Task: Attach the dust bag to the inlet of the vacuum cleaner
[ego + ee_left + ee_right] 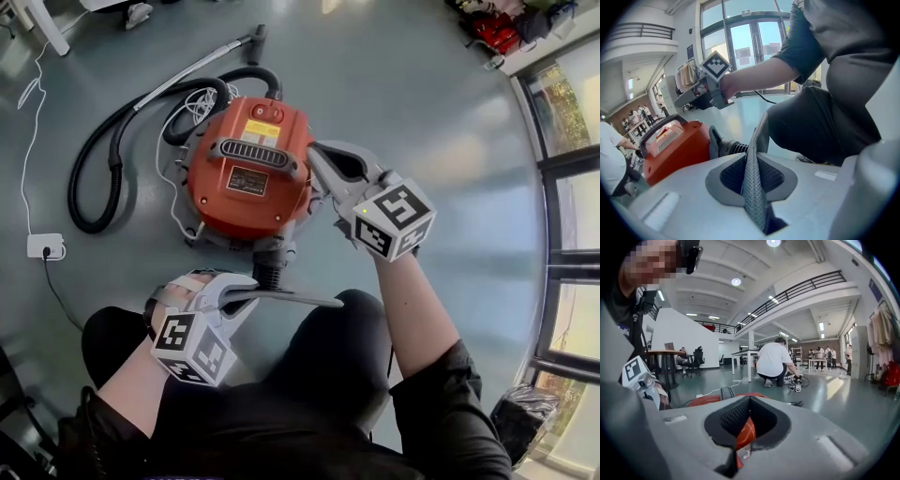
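Observation:
The orange vacuum cleaner (246, 169) stands on the grey floor, its black ribbed inlet (270, 272) facing my knees. My left gripper (234, 292) is shut on the dust bag (291, 299), a thin grey sheet seen edge-on that reaches right, just below the inlet. In the left gripper view the bag's mesh edge (754, 183) runs up between the pads, with the inlet (726, 146) and the vacuum (675, 147) behind. My right gripper (317, 157) hovers at the vacuum's right shoulder, shut and holding nothing. In the right gripper view orange casing (745, 432) shows through the slit.
A black hose (94, 178) loops left of the vacuum, and its metal wand (187, 70) lies behind. A white cord runs to a power block (45, 246) at far left. My dark-clothed knee (347, 356) is close below the inlet. A person (774, 363) crouches farther off.

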